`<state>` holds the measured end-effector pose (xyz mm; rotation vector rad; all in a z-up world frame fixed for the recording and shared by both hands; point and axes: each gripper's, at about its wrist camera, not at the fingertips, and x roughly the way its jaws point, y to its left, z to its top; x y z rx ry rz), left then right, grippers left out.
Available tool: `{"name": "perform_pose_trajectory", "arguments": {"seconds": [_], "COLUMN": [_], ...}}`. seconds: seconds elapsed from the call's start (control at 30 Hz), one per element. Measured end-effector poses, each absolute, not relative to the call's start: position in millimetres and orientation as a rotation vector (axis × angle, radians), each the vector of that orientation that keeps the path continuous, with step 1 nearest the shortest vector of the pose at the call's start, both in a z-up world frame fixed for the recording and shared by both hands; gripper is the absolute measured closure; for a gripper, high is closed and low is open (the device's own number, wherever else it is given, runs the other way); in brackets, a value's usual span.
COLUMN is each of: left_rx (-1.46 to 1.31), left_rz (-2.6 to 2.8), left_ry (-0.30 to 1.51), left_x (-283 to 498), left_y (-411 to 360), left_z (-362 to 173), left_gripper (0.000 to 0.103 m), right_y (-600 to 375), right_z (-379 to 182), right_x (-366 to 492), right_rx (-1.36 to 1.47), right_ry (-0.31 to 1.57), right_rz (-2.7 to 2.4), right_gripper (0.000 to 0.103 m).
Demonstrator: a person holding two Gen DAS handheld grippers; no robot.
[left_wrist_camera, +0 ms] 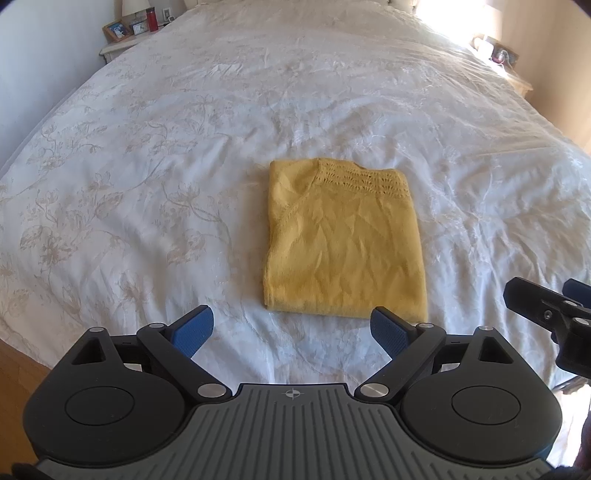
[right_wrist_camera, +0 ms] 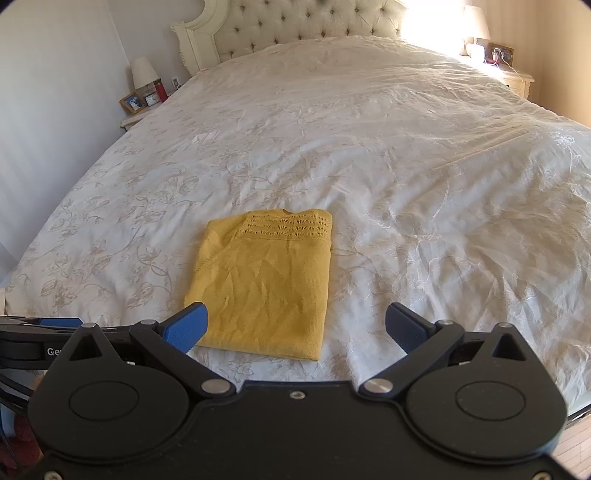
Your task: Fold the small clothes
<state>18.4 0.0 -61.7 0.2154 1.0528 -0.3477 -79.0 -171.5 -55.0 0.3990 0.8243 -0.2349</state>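
A small yellow knitted top [left_wrist_camera: 343, 243] lies folded into a neat rectangle on the white floral bedspread [left_wrist_camera: 147, 184], its openwork yoke at the far end. My left gripper [left_wrist_camera: 293, 330] hovers just short of its near edge, open, nothing between the blue pads. In the right wrist view the same yellow top [right_wrist_camera: 262, 284] lies ahead and left of centre. My right gripper [right_wrist_camera: 295, 326] is open and empty too, its left pad [right_wrist_camera: 186, 326] over the top's near left corner. The right gripper's side [left_wrist_camera: 546, 310] shows at the left view's right edge.
The bedspread [right_wrist_camera: 424, 166] covers a large bed with a tufted headboard [right_wrist_camera: 295, 22]. A nightstand [right_wrist_camera: 136, 116] with lamp, frame and clock stands far left; another nightstand [right_wrist_camera: 517, 79] stands far right in bright light. Wooden floor [left_wrist_camera: 18, 373] shows below the bed's near edge.
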Motion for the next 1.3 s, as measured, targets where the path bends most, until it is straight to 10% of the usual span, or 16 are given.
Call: {"name": "perform_pose_trajectory", "arguments": {"seconds": [1.3], "left_rx": [0.238], "left_rz": [-0.332], "left_ry": [1.078], "left_x": [23], "left_y": [-11], "left_z": [-70], "left_gripper": [0.010], "right_y": [-174], "right_z": [-63], "right_x": [-71], "right_rx": [0.425], "right_ry": [0.847], "right_rz": [-0.204], "right_gripper": [0.001]}}
